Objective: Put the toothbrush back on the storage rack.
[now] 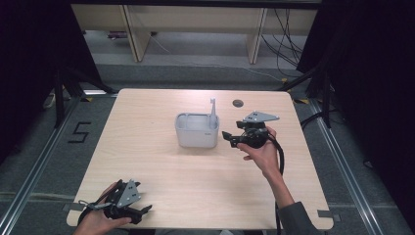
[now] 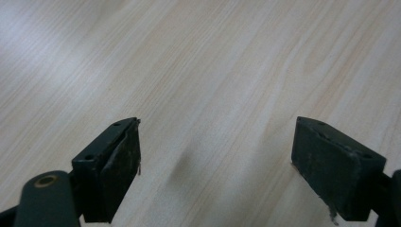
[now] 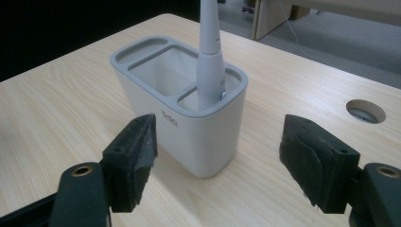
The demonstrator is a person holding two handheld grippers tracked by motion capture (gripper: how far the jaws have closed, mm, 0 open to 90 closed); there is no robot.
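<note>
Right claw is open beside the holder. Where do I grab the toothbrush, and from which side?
Grip the toothbrush on its thick handle just above the holder rim, coming level from the right claw's side. It stands upright in the end slot nearest that claw, and the neck above looks too thin to hold well. Then lift straight up.

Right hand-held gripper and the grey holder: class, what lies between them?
Bare tabletop. In the right gripper view, the right hand-held gripper stands open just short of the grey holder; nothing lies between.
</note>
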